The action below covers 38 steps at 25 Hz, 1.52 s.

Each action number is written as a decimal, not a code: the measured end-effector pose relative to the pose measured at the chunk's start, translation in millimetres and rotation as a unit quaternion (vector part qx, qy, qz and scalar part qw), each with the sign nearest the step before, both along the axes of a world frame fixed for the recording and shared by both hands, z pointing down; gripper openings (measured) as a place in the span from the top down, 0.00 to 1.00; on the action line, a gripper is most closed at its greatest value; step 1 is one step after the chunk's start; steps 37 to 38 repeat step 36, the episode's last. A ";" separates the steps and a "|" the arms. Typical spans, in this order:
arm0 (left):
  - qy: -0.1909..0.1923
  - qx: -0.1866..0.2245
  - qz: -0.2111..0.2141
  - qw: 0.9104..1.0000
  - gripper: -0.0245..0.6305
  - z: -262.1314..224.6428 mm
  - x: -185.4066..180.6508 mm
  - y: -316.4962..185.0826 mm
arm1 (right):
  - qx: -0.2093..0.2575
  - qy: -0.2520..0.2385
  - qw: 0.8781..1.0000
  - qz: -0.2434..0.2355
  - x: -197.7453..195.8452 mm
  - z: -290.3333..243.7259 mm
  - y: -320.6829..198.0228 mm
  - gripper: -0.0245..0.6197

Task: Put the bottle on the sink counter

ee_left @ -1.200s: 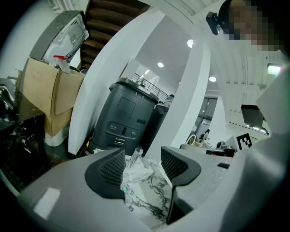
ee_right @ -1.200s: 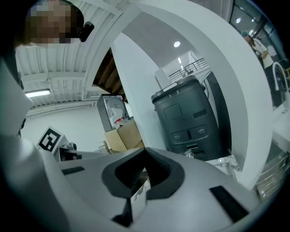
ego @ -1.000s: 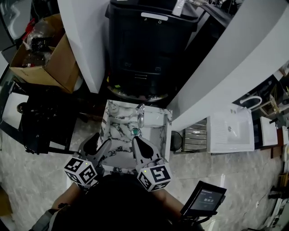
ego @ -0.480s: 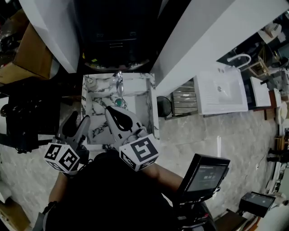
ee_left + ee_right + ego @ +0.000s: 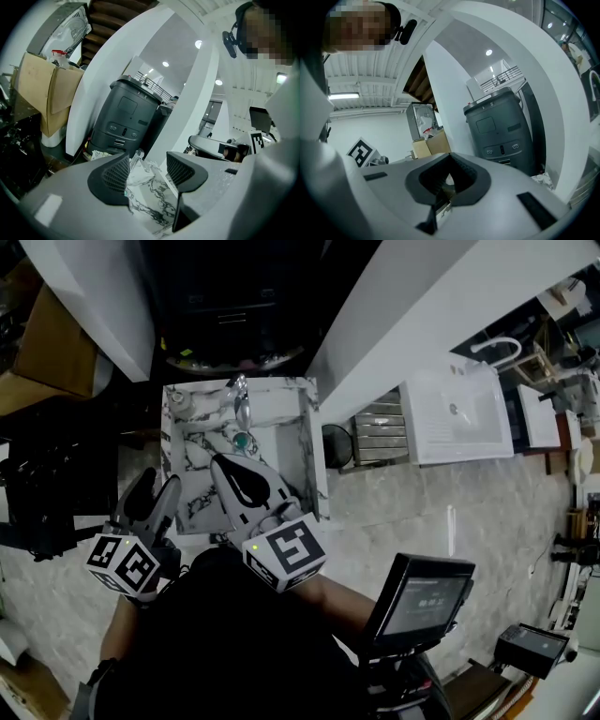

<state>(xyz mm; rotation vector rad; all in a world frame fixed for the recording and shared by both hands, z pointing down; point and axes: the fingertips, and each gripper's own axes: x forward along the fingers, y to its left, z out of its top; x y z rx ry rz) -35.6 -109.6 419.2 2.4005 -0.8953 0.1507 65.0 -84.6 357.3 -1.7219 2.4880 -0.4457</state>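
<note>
A marble-patterned sink (image 5: 305, 442) with a chrome faucet (image 5: 241, 401) and a green drain plug (image 5: 242, 441) lies just ahead of me in the head view. A small pale object (image 5: 178, 400) stands on its back left corner; it is too small to tell whether it is the bottle. My right gripper (image 5: 221, 466) reaches over the basin, shut with nothing in it. At the sink's near left edge my left gripper (image 5: 157, 491) is open and holds nothing. In the left gripper view the faucet (image 5: 137, 156) and marble counter (image 5: 152, 197) show between the open jaws of the left gripper (image 5: 147, 171). The right gripper (image 5: 446, 185) shows its jaws together.
A dark grey bin (image 5: 234, 296) stands behind the sink between two white curved panels (image 5: 394, 324). A cardboard box (image 5: 47, 343) and a black rack (image 5: 47, 484) are at the left. A white basin (image 5: 459, 413) lies on the floor at the right, a tablet screen (image 5: 417, 596) near me.
The head view has swung, so the sink now sits farther left and higher. My right gripper has reached farther over the basin. The left gripper stays open at the near edge.
</note>
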 end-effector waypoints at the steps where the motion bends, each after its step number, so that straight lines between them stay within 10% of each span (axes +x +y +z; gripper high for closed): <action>1: -0.001 -0.002 0.000 1.000 0.58 1.0 -0.3 -0.6 | 0.000 -0.001 1.000 0.000 -0.7 1.1 -0.9 0.97; 38: 0.000 -0.015 0.006 1.000 0.58 10.9 -6.9 25.2 | -0.016 0.002 1.000 -0.008 -15.7 11.6 26.2 0.97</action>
